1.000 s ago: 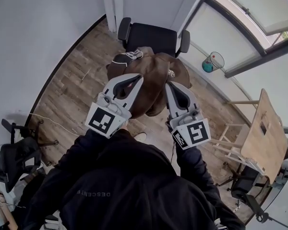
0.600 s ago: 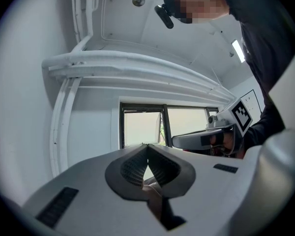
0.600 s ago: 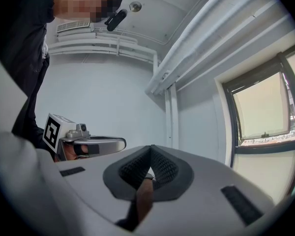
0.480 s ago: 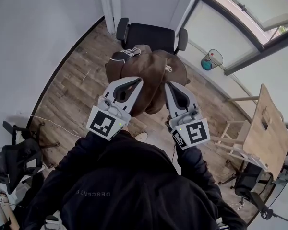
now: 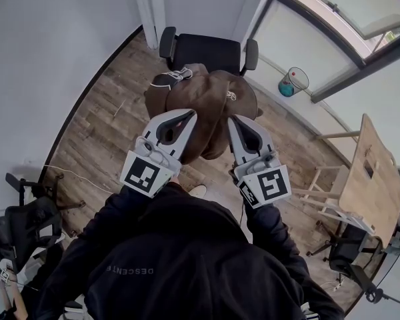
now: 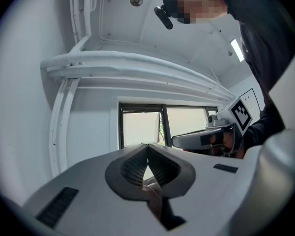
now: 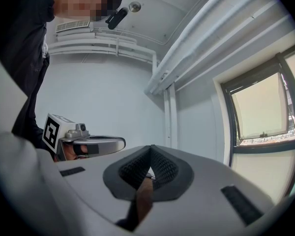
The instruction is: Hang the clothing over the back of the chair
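Observation:
A brown hooded garment (image 5: pixel 210 105) with a white drawstring hangs bunched between my two grippers, above the wooden floor. My left gripper (image 5: pixel 189 114) is shut on its left part, and brown cloth (image 6: pixel 155 203) shows pinched between the jaws in the left gripper view. My right gripper (image 5: pixel 231 121) is shut on the right part, with a strip of the same cloth (image 7: pixel 141 200) caught in its jaws. Both grippers point level at chest height. The black office chair (image 5: pixel 207 49) with armrests stands just beyond the garment, against the white wall. Its seat is hidden behind the cloth.
A teal bin with a net top (image 5: pixel 293 84) stands by the window at right. A wooden table (image 5: pixel 363 185) and a pale wooden frame (image 5: pixel 323 202) are at the right. Another black chair (image 5: pixel 23 225) and a white cable (image 5: pixel 73 172) lie at the left.
Both grippers keep their hold on the brown garment and stay where they were. Only the head view has shifted a little.

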`<control>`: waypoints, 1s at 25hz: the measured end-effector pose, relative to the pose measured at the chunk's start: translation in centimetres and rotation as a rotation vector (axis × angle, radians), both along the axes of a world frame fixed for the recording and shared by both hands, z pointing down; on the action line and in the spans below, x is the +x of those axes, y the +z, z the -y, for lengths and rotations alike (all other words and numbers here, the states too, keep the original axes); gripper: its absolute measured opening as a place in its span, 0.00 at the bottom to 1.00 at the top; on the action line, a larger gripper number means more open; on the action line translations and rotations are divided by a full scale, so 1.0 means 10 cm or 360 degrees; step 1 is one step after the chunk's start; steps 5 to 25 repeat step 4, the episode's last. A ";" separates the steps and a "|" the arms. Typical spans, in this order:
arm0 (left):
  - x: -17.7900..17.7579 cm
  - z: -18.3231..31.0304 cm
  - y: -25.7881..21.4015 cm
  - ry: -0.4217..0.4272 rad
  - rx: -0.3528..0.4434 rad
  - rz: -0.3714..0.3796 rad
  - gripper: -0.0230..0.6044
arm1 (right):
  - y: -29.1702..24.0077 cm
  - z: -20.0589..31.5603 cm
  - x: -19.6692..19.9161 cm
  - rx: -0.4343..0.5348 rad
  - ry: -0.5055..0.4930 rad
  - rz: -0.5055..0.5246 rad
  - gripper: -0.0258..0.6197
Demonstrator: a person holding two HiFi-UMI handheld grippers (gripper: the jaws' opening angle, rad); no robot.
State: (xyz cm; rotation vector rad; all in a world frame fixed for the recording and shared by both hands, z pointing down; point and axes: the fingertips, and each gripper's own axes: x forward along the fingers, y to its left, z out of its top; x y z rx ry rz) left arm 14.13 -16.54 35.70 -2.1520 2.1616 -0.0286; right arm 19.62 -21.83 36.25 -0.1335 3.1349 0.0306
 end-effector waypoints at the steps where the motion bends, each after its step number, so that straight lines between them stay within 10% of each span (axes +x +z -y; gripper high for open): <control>1: 0.00 0.00 -0.01 -0.0002 0.0001 0.0001 0.07 | 0.00 0.00 0.00 0.0000 0.0000 0.0001 0.03; 25: -0.02 0.01 -0.02 -0.0009 0.0000 0.0005 0.07 | -0.01 0.01 -0.01 0.0000 -0.0001 0.0002 0.03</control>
